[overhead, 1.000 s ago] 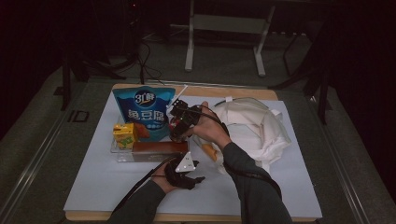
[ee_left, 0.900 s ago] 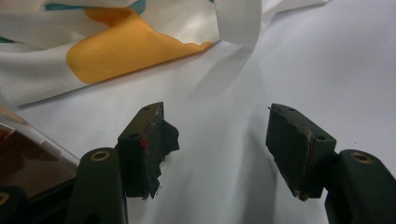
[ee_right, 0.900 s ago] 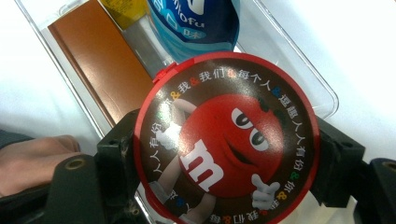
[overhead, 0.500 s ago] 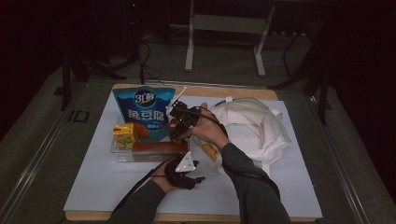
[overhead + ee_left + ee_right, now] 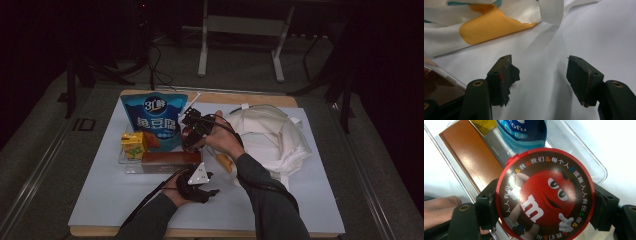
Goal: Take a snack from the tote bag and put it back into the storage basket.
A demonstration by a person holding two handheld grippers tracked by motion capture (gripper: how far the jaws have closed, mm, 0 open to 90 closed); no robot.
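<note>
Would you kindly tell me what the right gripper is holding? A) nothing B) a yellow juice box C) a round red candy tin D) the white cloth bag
C: the right gripper has its jaws closed on either side of the round red candy tin, above the clear tray.

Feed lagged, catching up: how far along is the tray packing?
Already in the clear tray: blue pouch, yellow carton and brown box. In hand: right gripper grips the round candy tin above the tray. Left: setting it down. Left gripper is open beside the cloth bag.
</note>
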